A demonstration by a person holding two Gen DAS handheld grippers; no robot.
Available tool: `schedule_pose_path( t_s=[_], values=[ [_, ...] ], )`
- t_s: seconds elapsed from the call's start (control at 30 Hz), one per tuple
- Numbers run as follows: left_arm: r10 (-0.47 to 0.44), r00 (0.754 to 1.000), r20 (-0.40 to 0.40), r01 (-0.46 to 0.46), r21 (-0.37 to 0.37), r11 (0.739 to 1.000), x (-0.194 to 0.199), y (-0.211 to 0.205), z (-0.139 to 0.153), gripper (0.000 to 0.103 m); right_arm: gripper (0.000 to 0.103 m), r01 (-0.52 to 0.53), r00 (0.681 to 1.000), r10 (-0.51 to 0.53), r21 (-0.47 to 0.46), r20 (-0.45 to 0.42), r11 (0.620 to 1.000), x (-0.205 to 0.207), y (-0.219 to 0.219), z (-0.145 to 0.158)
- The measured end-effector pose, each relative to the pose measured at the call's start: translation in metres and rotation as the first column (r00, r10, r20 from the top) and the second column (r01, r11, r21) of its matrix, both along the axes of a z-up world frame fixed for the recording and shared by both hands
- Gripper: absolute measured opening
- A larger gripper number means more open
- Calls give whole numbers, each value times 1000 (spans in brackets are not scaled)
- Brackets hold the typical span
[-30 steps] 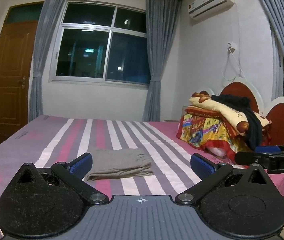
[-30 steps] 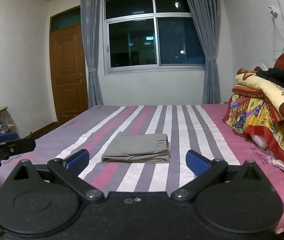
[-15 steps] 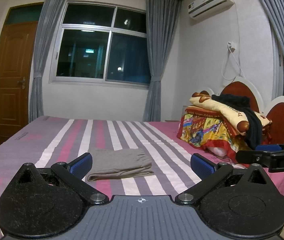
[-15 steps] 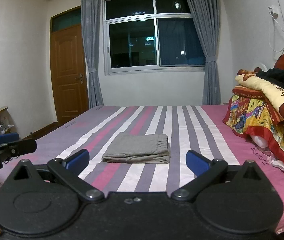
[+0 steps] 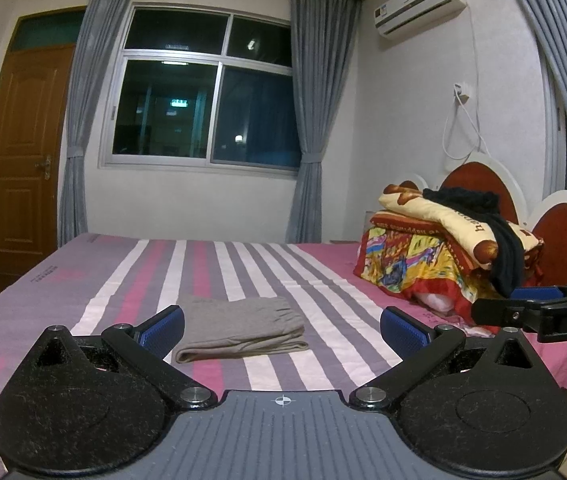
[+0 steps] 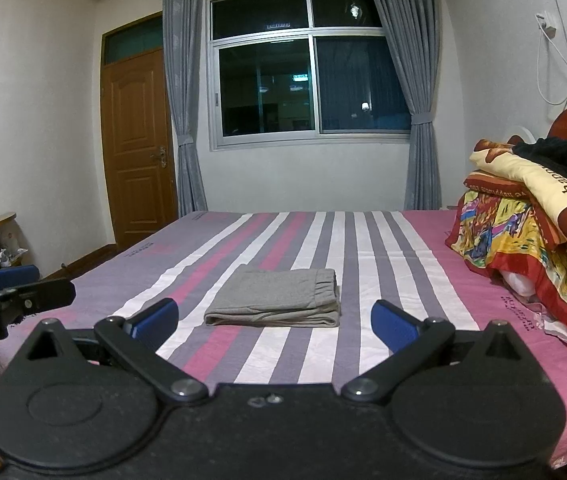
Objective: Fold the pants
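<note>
The grey pants (image 5: 239, 328) lie folded into a flat rectangle on the striped bed (image 5: 323, 280), about the middle of the bed, with the folded edge facing the cameras and the waistband on the side toward the bedding pile (image 5: 443, 248). That pile of bright quilts sits at the headboard end of the bed, well apart from the pants, with a black garment (image 5: 499, 240) draped over it. The left hand-held gripper (image 5: 281, 330) is held off the near edge of the bed with its blue pads spread wide, gripping nothing. The right hand-held gripper (image 6: 275, 320) is also held back from the bed, its pads just as wide apart and bare. From the right wrist view the pants (image 6: 279, 300) lie clear of both, touched by neither.
</note>
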State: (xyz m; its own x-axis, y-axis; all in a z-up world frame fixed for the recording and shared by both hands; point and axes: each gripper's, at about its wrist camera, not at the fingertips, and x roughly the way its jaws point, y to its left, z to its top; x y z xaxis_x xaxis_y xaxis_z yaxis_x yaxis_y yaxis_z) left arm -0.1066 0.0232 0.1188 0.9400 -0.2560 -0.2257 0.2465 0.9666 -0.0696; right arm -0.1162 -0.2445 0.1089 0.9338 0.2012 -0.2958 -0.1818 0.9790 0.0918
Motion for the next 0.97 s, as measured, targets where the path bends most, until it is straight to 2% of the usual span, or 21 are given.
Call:
schedule_pose_path(
  t_s=[0.53, 0.97],
  values=[
    [29, 999, 17, -29, -5, 1000, 1, 10, 1, 103, 103, 2, 1000, -2, -3, 0, 1000, 0, 1, 0],
    [16, 1000, 27, -15, -18, 1000, -3, 12, 0, 103, 103, -11, 1000, 11, -1, 9, 1000, 0, 3, 1]
  ],
)
